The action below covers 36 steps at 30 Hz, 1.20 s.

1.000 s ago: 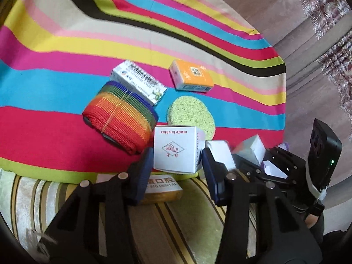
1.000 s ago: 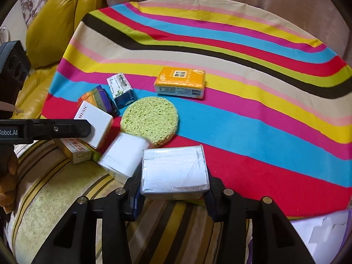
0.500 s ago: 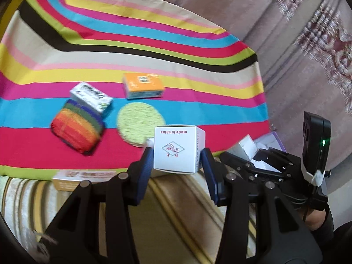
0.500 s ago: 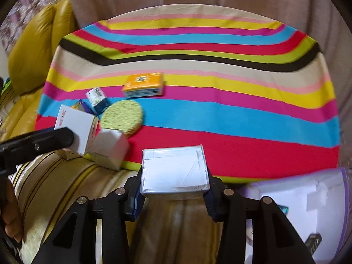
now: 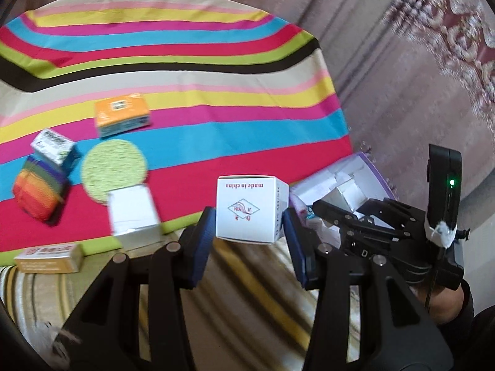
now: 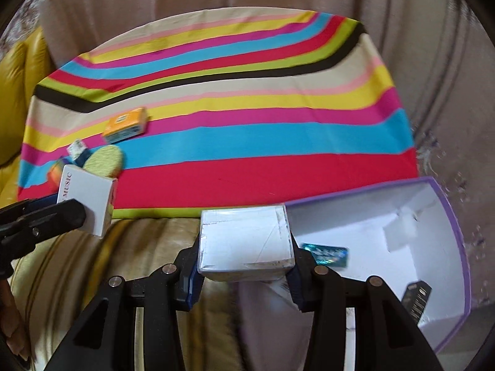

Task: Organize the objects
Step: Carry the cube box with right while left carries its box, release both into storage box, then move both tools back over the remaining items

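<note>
My left gripper (image 5: 249, 241) is shut on a white cube box (image 5: 249, 208) printed "made in china", held in the air past the cloth's near edge; the box also shows in the right wrist view (image 6: 86, 201). My right gripper (image 6: 244, 273) is shut on a plain white box (image 6: 244, 241), held next to the left rim of an open purple-edged bin (image 6: 445, 210) with white walls. The bin also shows in the left wrist view (image 5: 368, 167), behind the right gripper.
On the striped cloth (image 5: 201, 99) lie an orange box (image 5: 122, 117), a green round sponge (image 5: 114, 167), a rainbow pouch (image 5: 38, 194), a small printed box (image 5: 52, 145), a white box (image 5: 133, 213) and a gold box (image 5: 49, 258). A blue packet (image 6: 328, 253) and a black item (image 6: 416, 301) lie in the bin.
Both grippers have pulled back and swung right with their boxes, away from the pile on the cloth. The purple-edged bin has come into view beside the right gripper.
</note>
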Each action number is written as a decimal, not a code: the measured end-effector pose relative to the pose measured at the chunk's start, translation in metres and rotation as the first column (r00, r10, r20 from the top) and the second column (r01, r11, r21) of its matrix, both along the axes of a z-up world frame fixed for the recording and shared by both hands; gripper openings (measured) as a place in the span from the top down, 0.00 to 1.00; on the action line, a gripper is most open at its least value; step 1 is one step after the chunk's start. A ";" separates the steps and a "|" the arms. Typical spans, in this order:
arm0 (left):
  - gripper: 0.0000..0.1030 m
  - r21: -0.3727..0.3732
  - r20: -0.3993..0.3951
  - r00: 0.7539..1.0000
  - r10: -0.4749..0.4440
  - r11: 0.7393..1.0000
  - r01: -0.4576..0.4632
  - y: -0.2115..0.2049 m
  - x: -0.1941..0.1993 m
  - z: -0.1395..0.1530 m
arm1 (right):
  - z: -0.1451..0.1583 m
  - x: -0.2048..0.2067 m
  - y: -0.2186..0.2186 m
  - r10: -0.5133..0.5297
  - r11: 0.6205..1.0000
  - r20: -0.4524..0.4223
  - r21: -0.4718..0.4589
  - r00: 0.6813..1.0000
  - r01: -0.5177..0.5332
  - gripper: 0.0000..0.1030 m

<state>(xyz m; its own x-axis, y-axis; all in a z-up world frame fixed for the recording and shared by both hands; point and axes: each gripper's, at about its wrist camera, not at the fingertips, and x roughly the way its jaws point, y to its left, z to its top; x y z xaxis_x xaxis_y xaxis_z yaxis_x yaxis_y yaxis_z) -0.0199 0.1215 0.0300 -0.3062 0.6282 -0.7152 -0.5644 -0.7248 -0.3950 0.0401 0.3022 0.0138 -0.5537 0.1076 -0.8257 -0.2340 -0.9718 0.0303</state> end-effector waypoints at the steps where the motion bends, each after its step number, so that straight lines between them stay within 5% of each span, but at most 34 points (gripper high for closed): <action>1: 0.52 -0.003 0.000 1.000 -0.012 1.000 0.012 0.005 0.002 0.000 | 0.000 0.002 0.004 -0.010 1.000 0.000 0.006 1.000 0.010 0.56; 21: 0.52 -0.060 -0.017 0.964 -0.267 0.962 0.265 0.103 0.042 -0.003 | -0.012 0.052 0.107 -0.277 0.961 0.023 0.006 0.960 0.277 0.55; 25: 0.37 -0.072 -0.010 0.948 -0.318 0.946 0.317 0.115 0.052 -0.005 | -0.013 0.062 0.120 -0.326 0.945 0.030 0.013 0.945 0.326 0.55; 29: 0.28 -0.071 -0.015 0.951 -0.307 0.950 0.306 0.114 0.052 -0.004 | -0.014 0.065 0.125 -0.341 0.940 0.040 0.005 0.939 0.341 0.54; 36: 0.26 -0.049 0.000 0.976 -0.220 0.974 0.219 0.095 0.040 -0.002 | -0.013 0.054 0.108 -0.298 0.954 0.033 -0.007 0.954 0.298 0.36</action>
